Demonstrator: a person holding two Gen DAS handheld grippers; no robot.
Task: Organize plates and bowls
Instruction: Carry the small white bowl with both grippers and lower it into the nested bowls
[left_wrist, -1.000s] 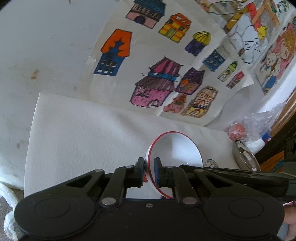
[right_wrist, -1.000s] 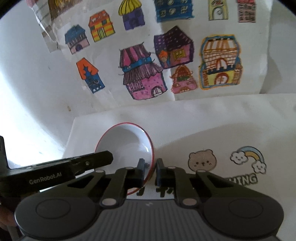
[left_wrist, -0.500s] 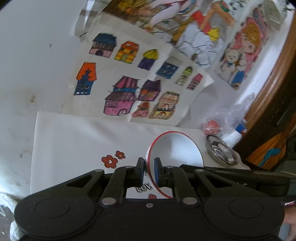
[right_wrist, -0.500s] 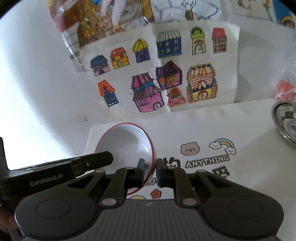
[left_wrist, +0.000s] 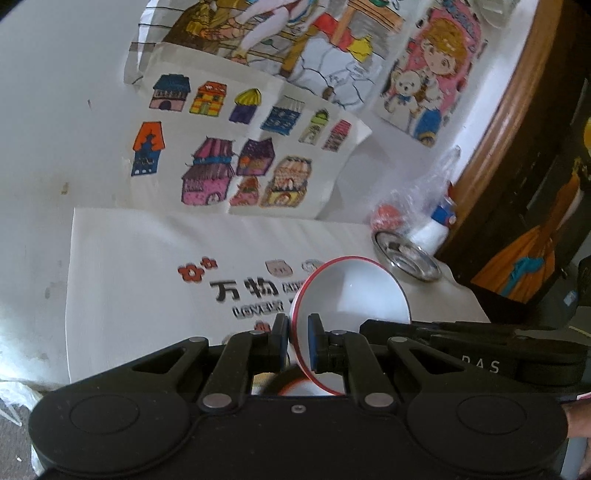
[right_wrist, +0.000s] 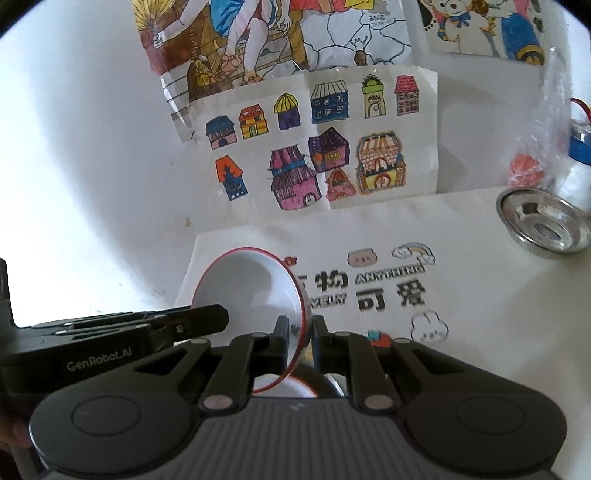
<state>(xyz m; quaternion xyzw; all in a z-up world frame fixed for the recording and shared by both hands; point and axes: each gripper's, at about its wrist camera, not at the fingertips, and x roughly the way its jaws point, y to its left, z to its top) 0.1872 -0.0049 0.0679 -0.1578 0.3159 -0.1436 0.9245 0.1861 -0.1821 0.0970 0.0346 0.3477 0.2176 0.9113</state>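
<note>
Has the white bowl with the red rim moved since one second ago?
Yes. The white bowl, pinched by both grippers, has pulled back from the house drawings on the wall; more printed cloth now shows beyond it.

I see a white wall (right_wrist: 92, 129) filling the upper left of my right view, brightly lit and faintly stained. Coloured drawings are stuck to it: a sheet of little houses (right_wrist: 314, 147) at centre, a larger figure picture (right_wrist: 277, 33) above it, and a cartoon child with a teddy bear (left_wrist: 436, 74) at upper right of my left view. A curved wooden frame (left_wrist: 517, 110) runs down that view's right edge. The counter (right_wrist: 480, 295) is covered by a white printed cloth (left_wrist: 147, 277).
</note>
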